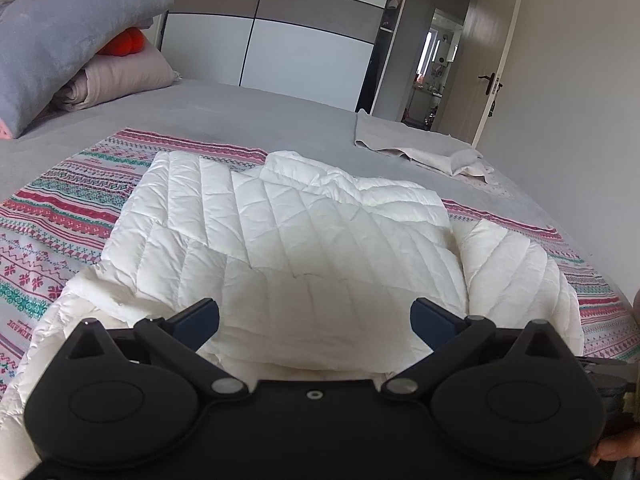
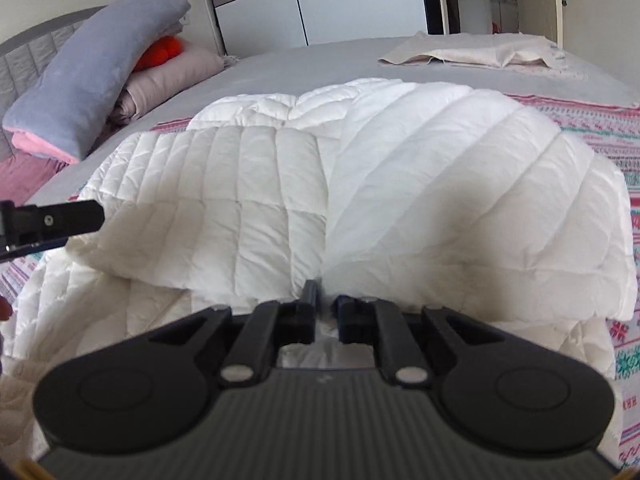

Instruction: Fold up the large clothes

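Right gripper (image 2: 324, 312): jaws stand a narrow slot apart, tips at the near edge of the folded-over flap of the white quilted jacket (image 2: 360, 184). Some fabric sits low in the gap, but whether the pads press on it I cannot tell; it reads more like a loosened pinch than a firm one.

Left gripper (image 1: 314, 318): jaws spread wide, nothing between them, poised over the jacket's near hem. In the right wrist view one of its fingers (image 2: 60, 218) shows at the left, just beside the folded sleeve edge.

Jacket lies mid-bed on a patterned blanket (image 1: 60, 216), both sides already brought in over the body, puffy and uneven.

To do this step well, as I judge it: set the flap down flat before letting go fully, keep its edge parallel to the other panel, and press out trapped air so the padding does not spring back. The free left gripper seems best placed to pin the opposite fold.

Surface: grey bedsheet (image 1: 240, 116), soft, likely to give under pressure. A beige cloth (image 1: 404, 140) lies at the far corner, well apart. Pillows (image 1: 68, 36) are stacked by the headboard. Beyond: wardrobe doors (image 1: 280, 40), an open door (image 1: 496, 68).
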